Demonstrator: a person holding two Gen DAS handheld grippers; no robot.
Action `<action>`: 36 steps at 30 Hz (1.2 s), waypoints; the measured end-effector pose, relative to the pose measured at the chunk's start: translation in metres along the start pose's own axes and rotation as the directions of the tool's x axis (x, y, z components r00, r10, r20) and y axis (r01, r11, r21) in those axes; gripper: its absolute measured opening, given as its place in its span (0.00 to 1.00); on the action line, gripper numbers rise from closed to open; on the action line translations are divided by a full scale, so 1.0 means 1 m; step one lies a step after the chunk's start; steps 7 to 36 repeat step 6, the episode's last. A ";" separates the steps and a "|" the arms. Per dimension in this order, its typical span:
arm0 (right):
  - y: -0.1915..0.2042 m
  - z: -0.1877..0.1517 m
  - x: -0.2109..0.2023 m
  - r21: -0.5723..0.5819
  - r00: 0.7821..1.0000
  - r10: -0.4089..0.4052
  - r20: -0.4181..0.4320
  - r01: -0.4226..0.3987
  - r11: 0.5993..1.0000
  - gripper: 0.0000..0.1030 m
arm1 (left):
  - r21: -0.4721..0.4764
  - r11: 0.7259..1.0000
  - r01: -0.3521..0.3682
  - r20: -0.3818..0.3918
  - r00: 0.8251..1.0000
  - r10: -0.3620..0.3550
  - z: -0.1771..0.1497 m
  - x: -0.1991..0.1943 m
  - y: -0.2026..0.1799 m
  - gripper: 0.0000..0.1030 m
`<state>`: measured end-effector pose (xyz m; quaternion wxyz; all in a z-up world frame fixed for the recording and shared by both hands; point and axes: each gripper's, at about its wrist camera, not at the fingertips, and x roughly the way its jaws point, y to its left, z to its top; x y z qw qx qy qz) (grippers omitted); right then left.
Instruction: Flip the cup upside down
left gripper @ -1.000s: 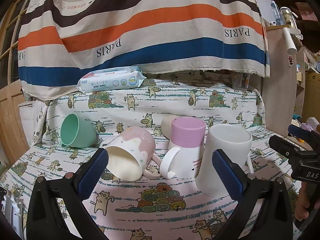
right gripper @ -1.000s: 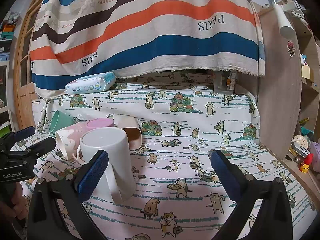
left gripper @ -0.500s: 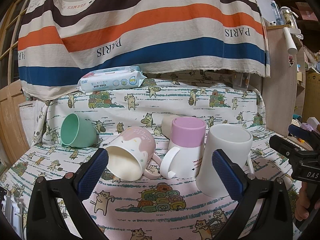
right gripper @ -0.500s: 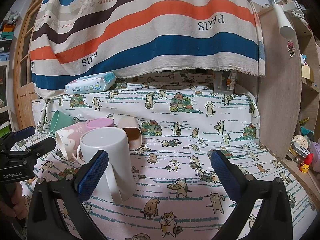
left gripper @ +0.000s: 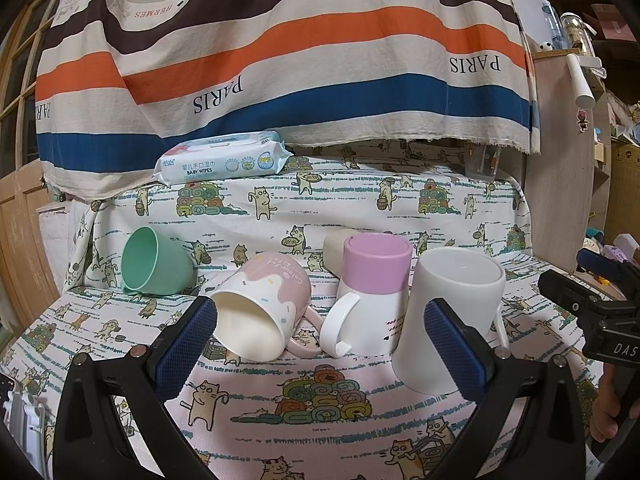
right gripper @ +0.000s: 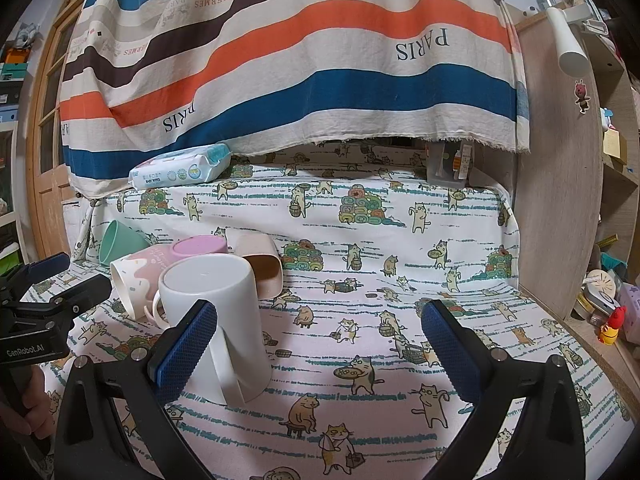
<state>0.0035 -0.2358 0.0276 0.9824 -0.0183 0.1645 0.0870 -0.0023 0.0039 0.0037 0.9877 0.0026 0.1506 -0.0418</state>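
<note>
Several cups sit on the cat-print cloth. A white mug (left gripper: pixel 452 316) (right gripper: pixel 218 320) stands bottom up. A pink-and-white mug (left gripper: pixel 374 300) (right gripper: pixel 198 246) also stands bottom up beside it. A pink speckled mug (left gripper: pixel 262 312) (right gripper: pixel 134 280) lies on its side, mouth toward me. A green cup (left gripper: pixel 154 262) (right gripper: pixel 118 240) and a beige cup (left gripper: pixel 334 242) (right gripper: pixel 260 266) lie on their sides. My left gripper (left gripper: pixel 320 344) is open and empty in front of the mugs. My right gripper (right gripper: pixel 318 344) is open and empty, right of the white mug.
A pack of baby wipes (left gripper: pixel 222 162) (right gripper: pixel 180 166) lies on the raised ledge at the back under a striped cloth (left gripper: pixel 280 60). A wooden cabinet side (right gripper: pixel 560 200) stands to the right, with small clutter on a shelf (right gripper: pixel 608 312).
</note>
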 end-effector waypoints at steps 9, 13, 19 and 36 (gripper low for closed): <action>0.000 0.000 0.000 0.000 1.000 -0.002 0.000 0.002 1.000 1.00 | 0.000 1.000 0.000 -0.001 1.000 0.000 0.000 0.000 0.000 1.00; 0.000 0.000 0.000 0.000 1.000 -0.002 0.000 0.002 1.000 1.00 | 0.000 1.000 0.000 -0.001 1.000 0.000 0.000 0.000 0.000 1.00; 0.000 0.000 0.000 0.000 1.000 -0.002 0.000 0.002 1.000 1.00 | 0.000 1.000 0.000 -0.001 1.000 0.000 0.000 0.000 0.000 1.00; 0.000 0.000 0.000 0.000 1.000 -0.002 0.000 0.002 1.000 1.00 | 0.000 1.000 0.000 -0.001 1.000 0.000 0.000 0.000 0.000 1.00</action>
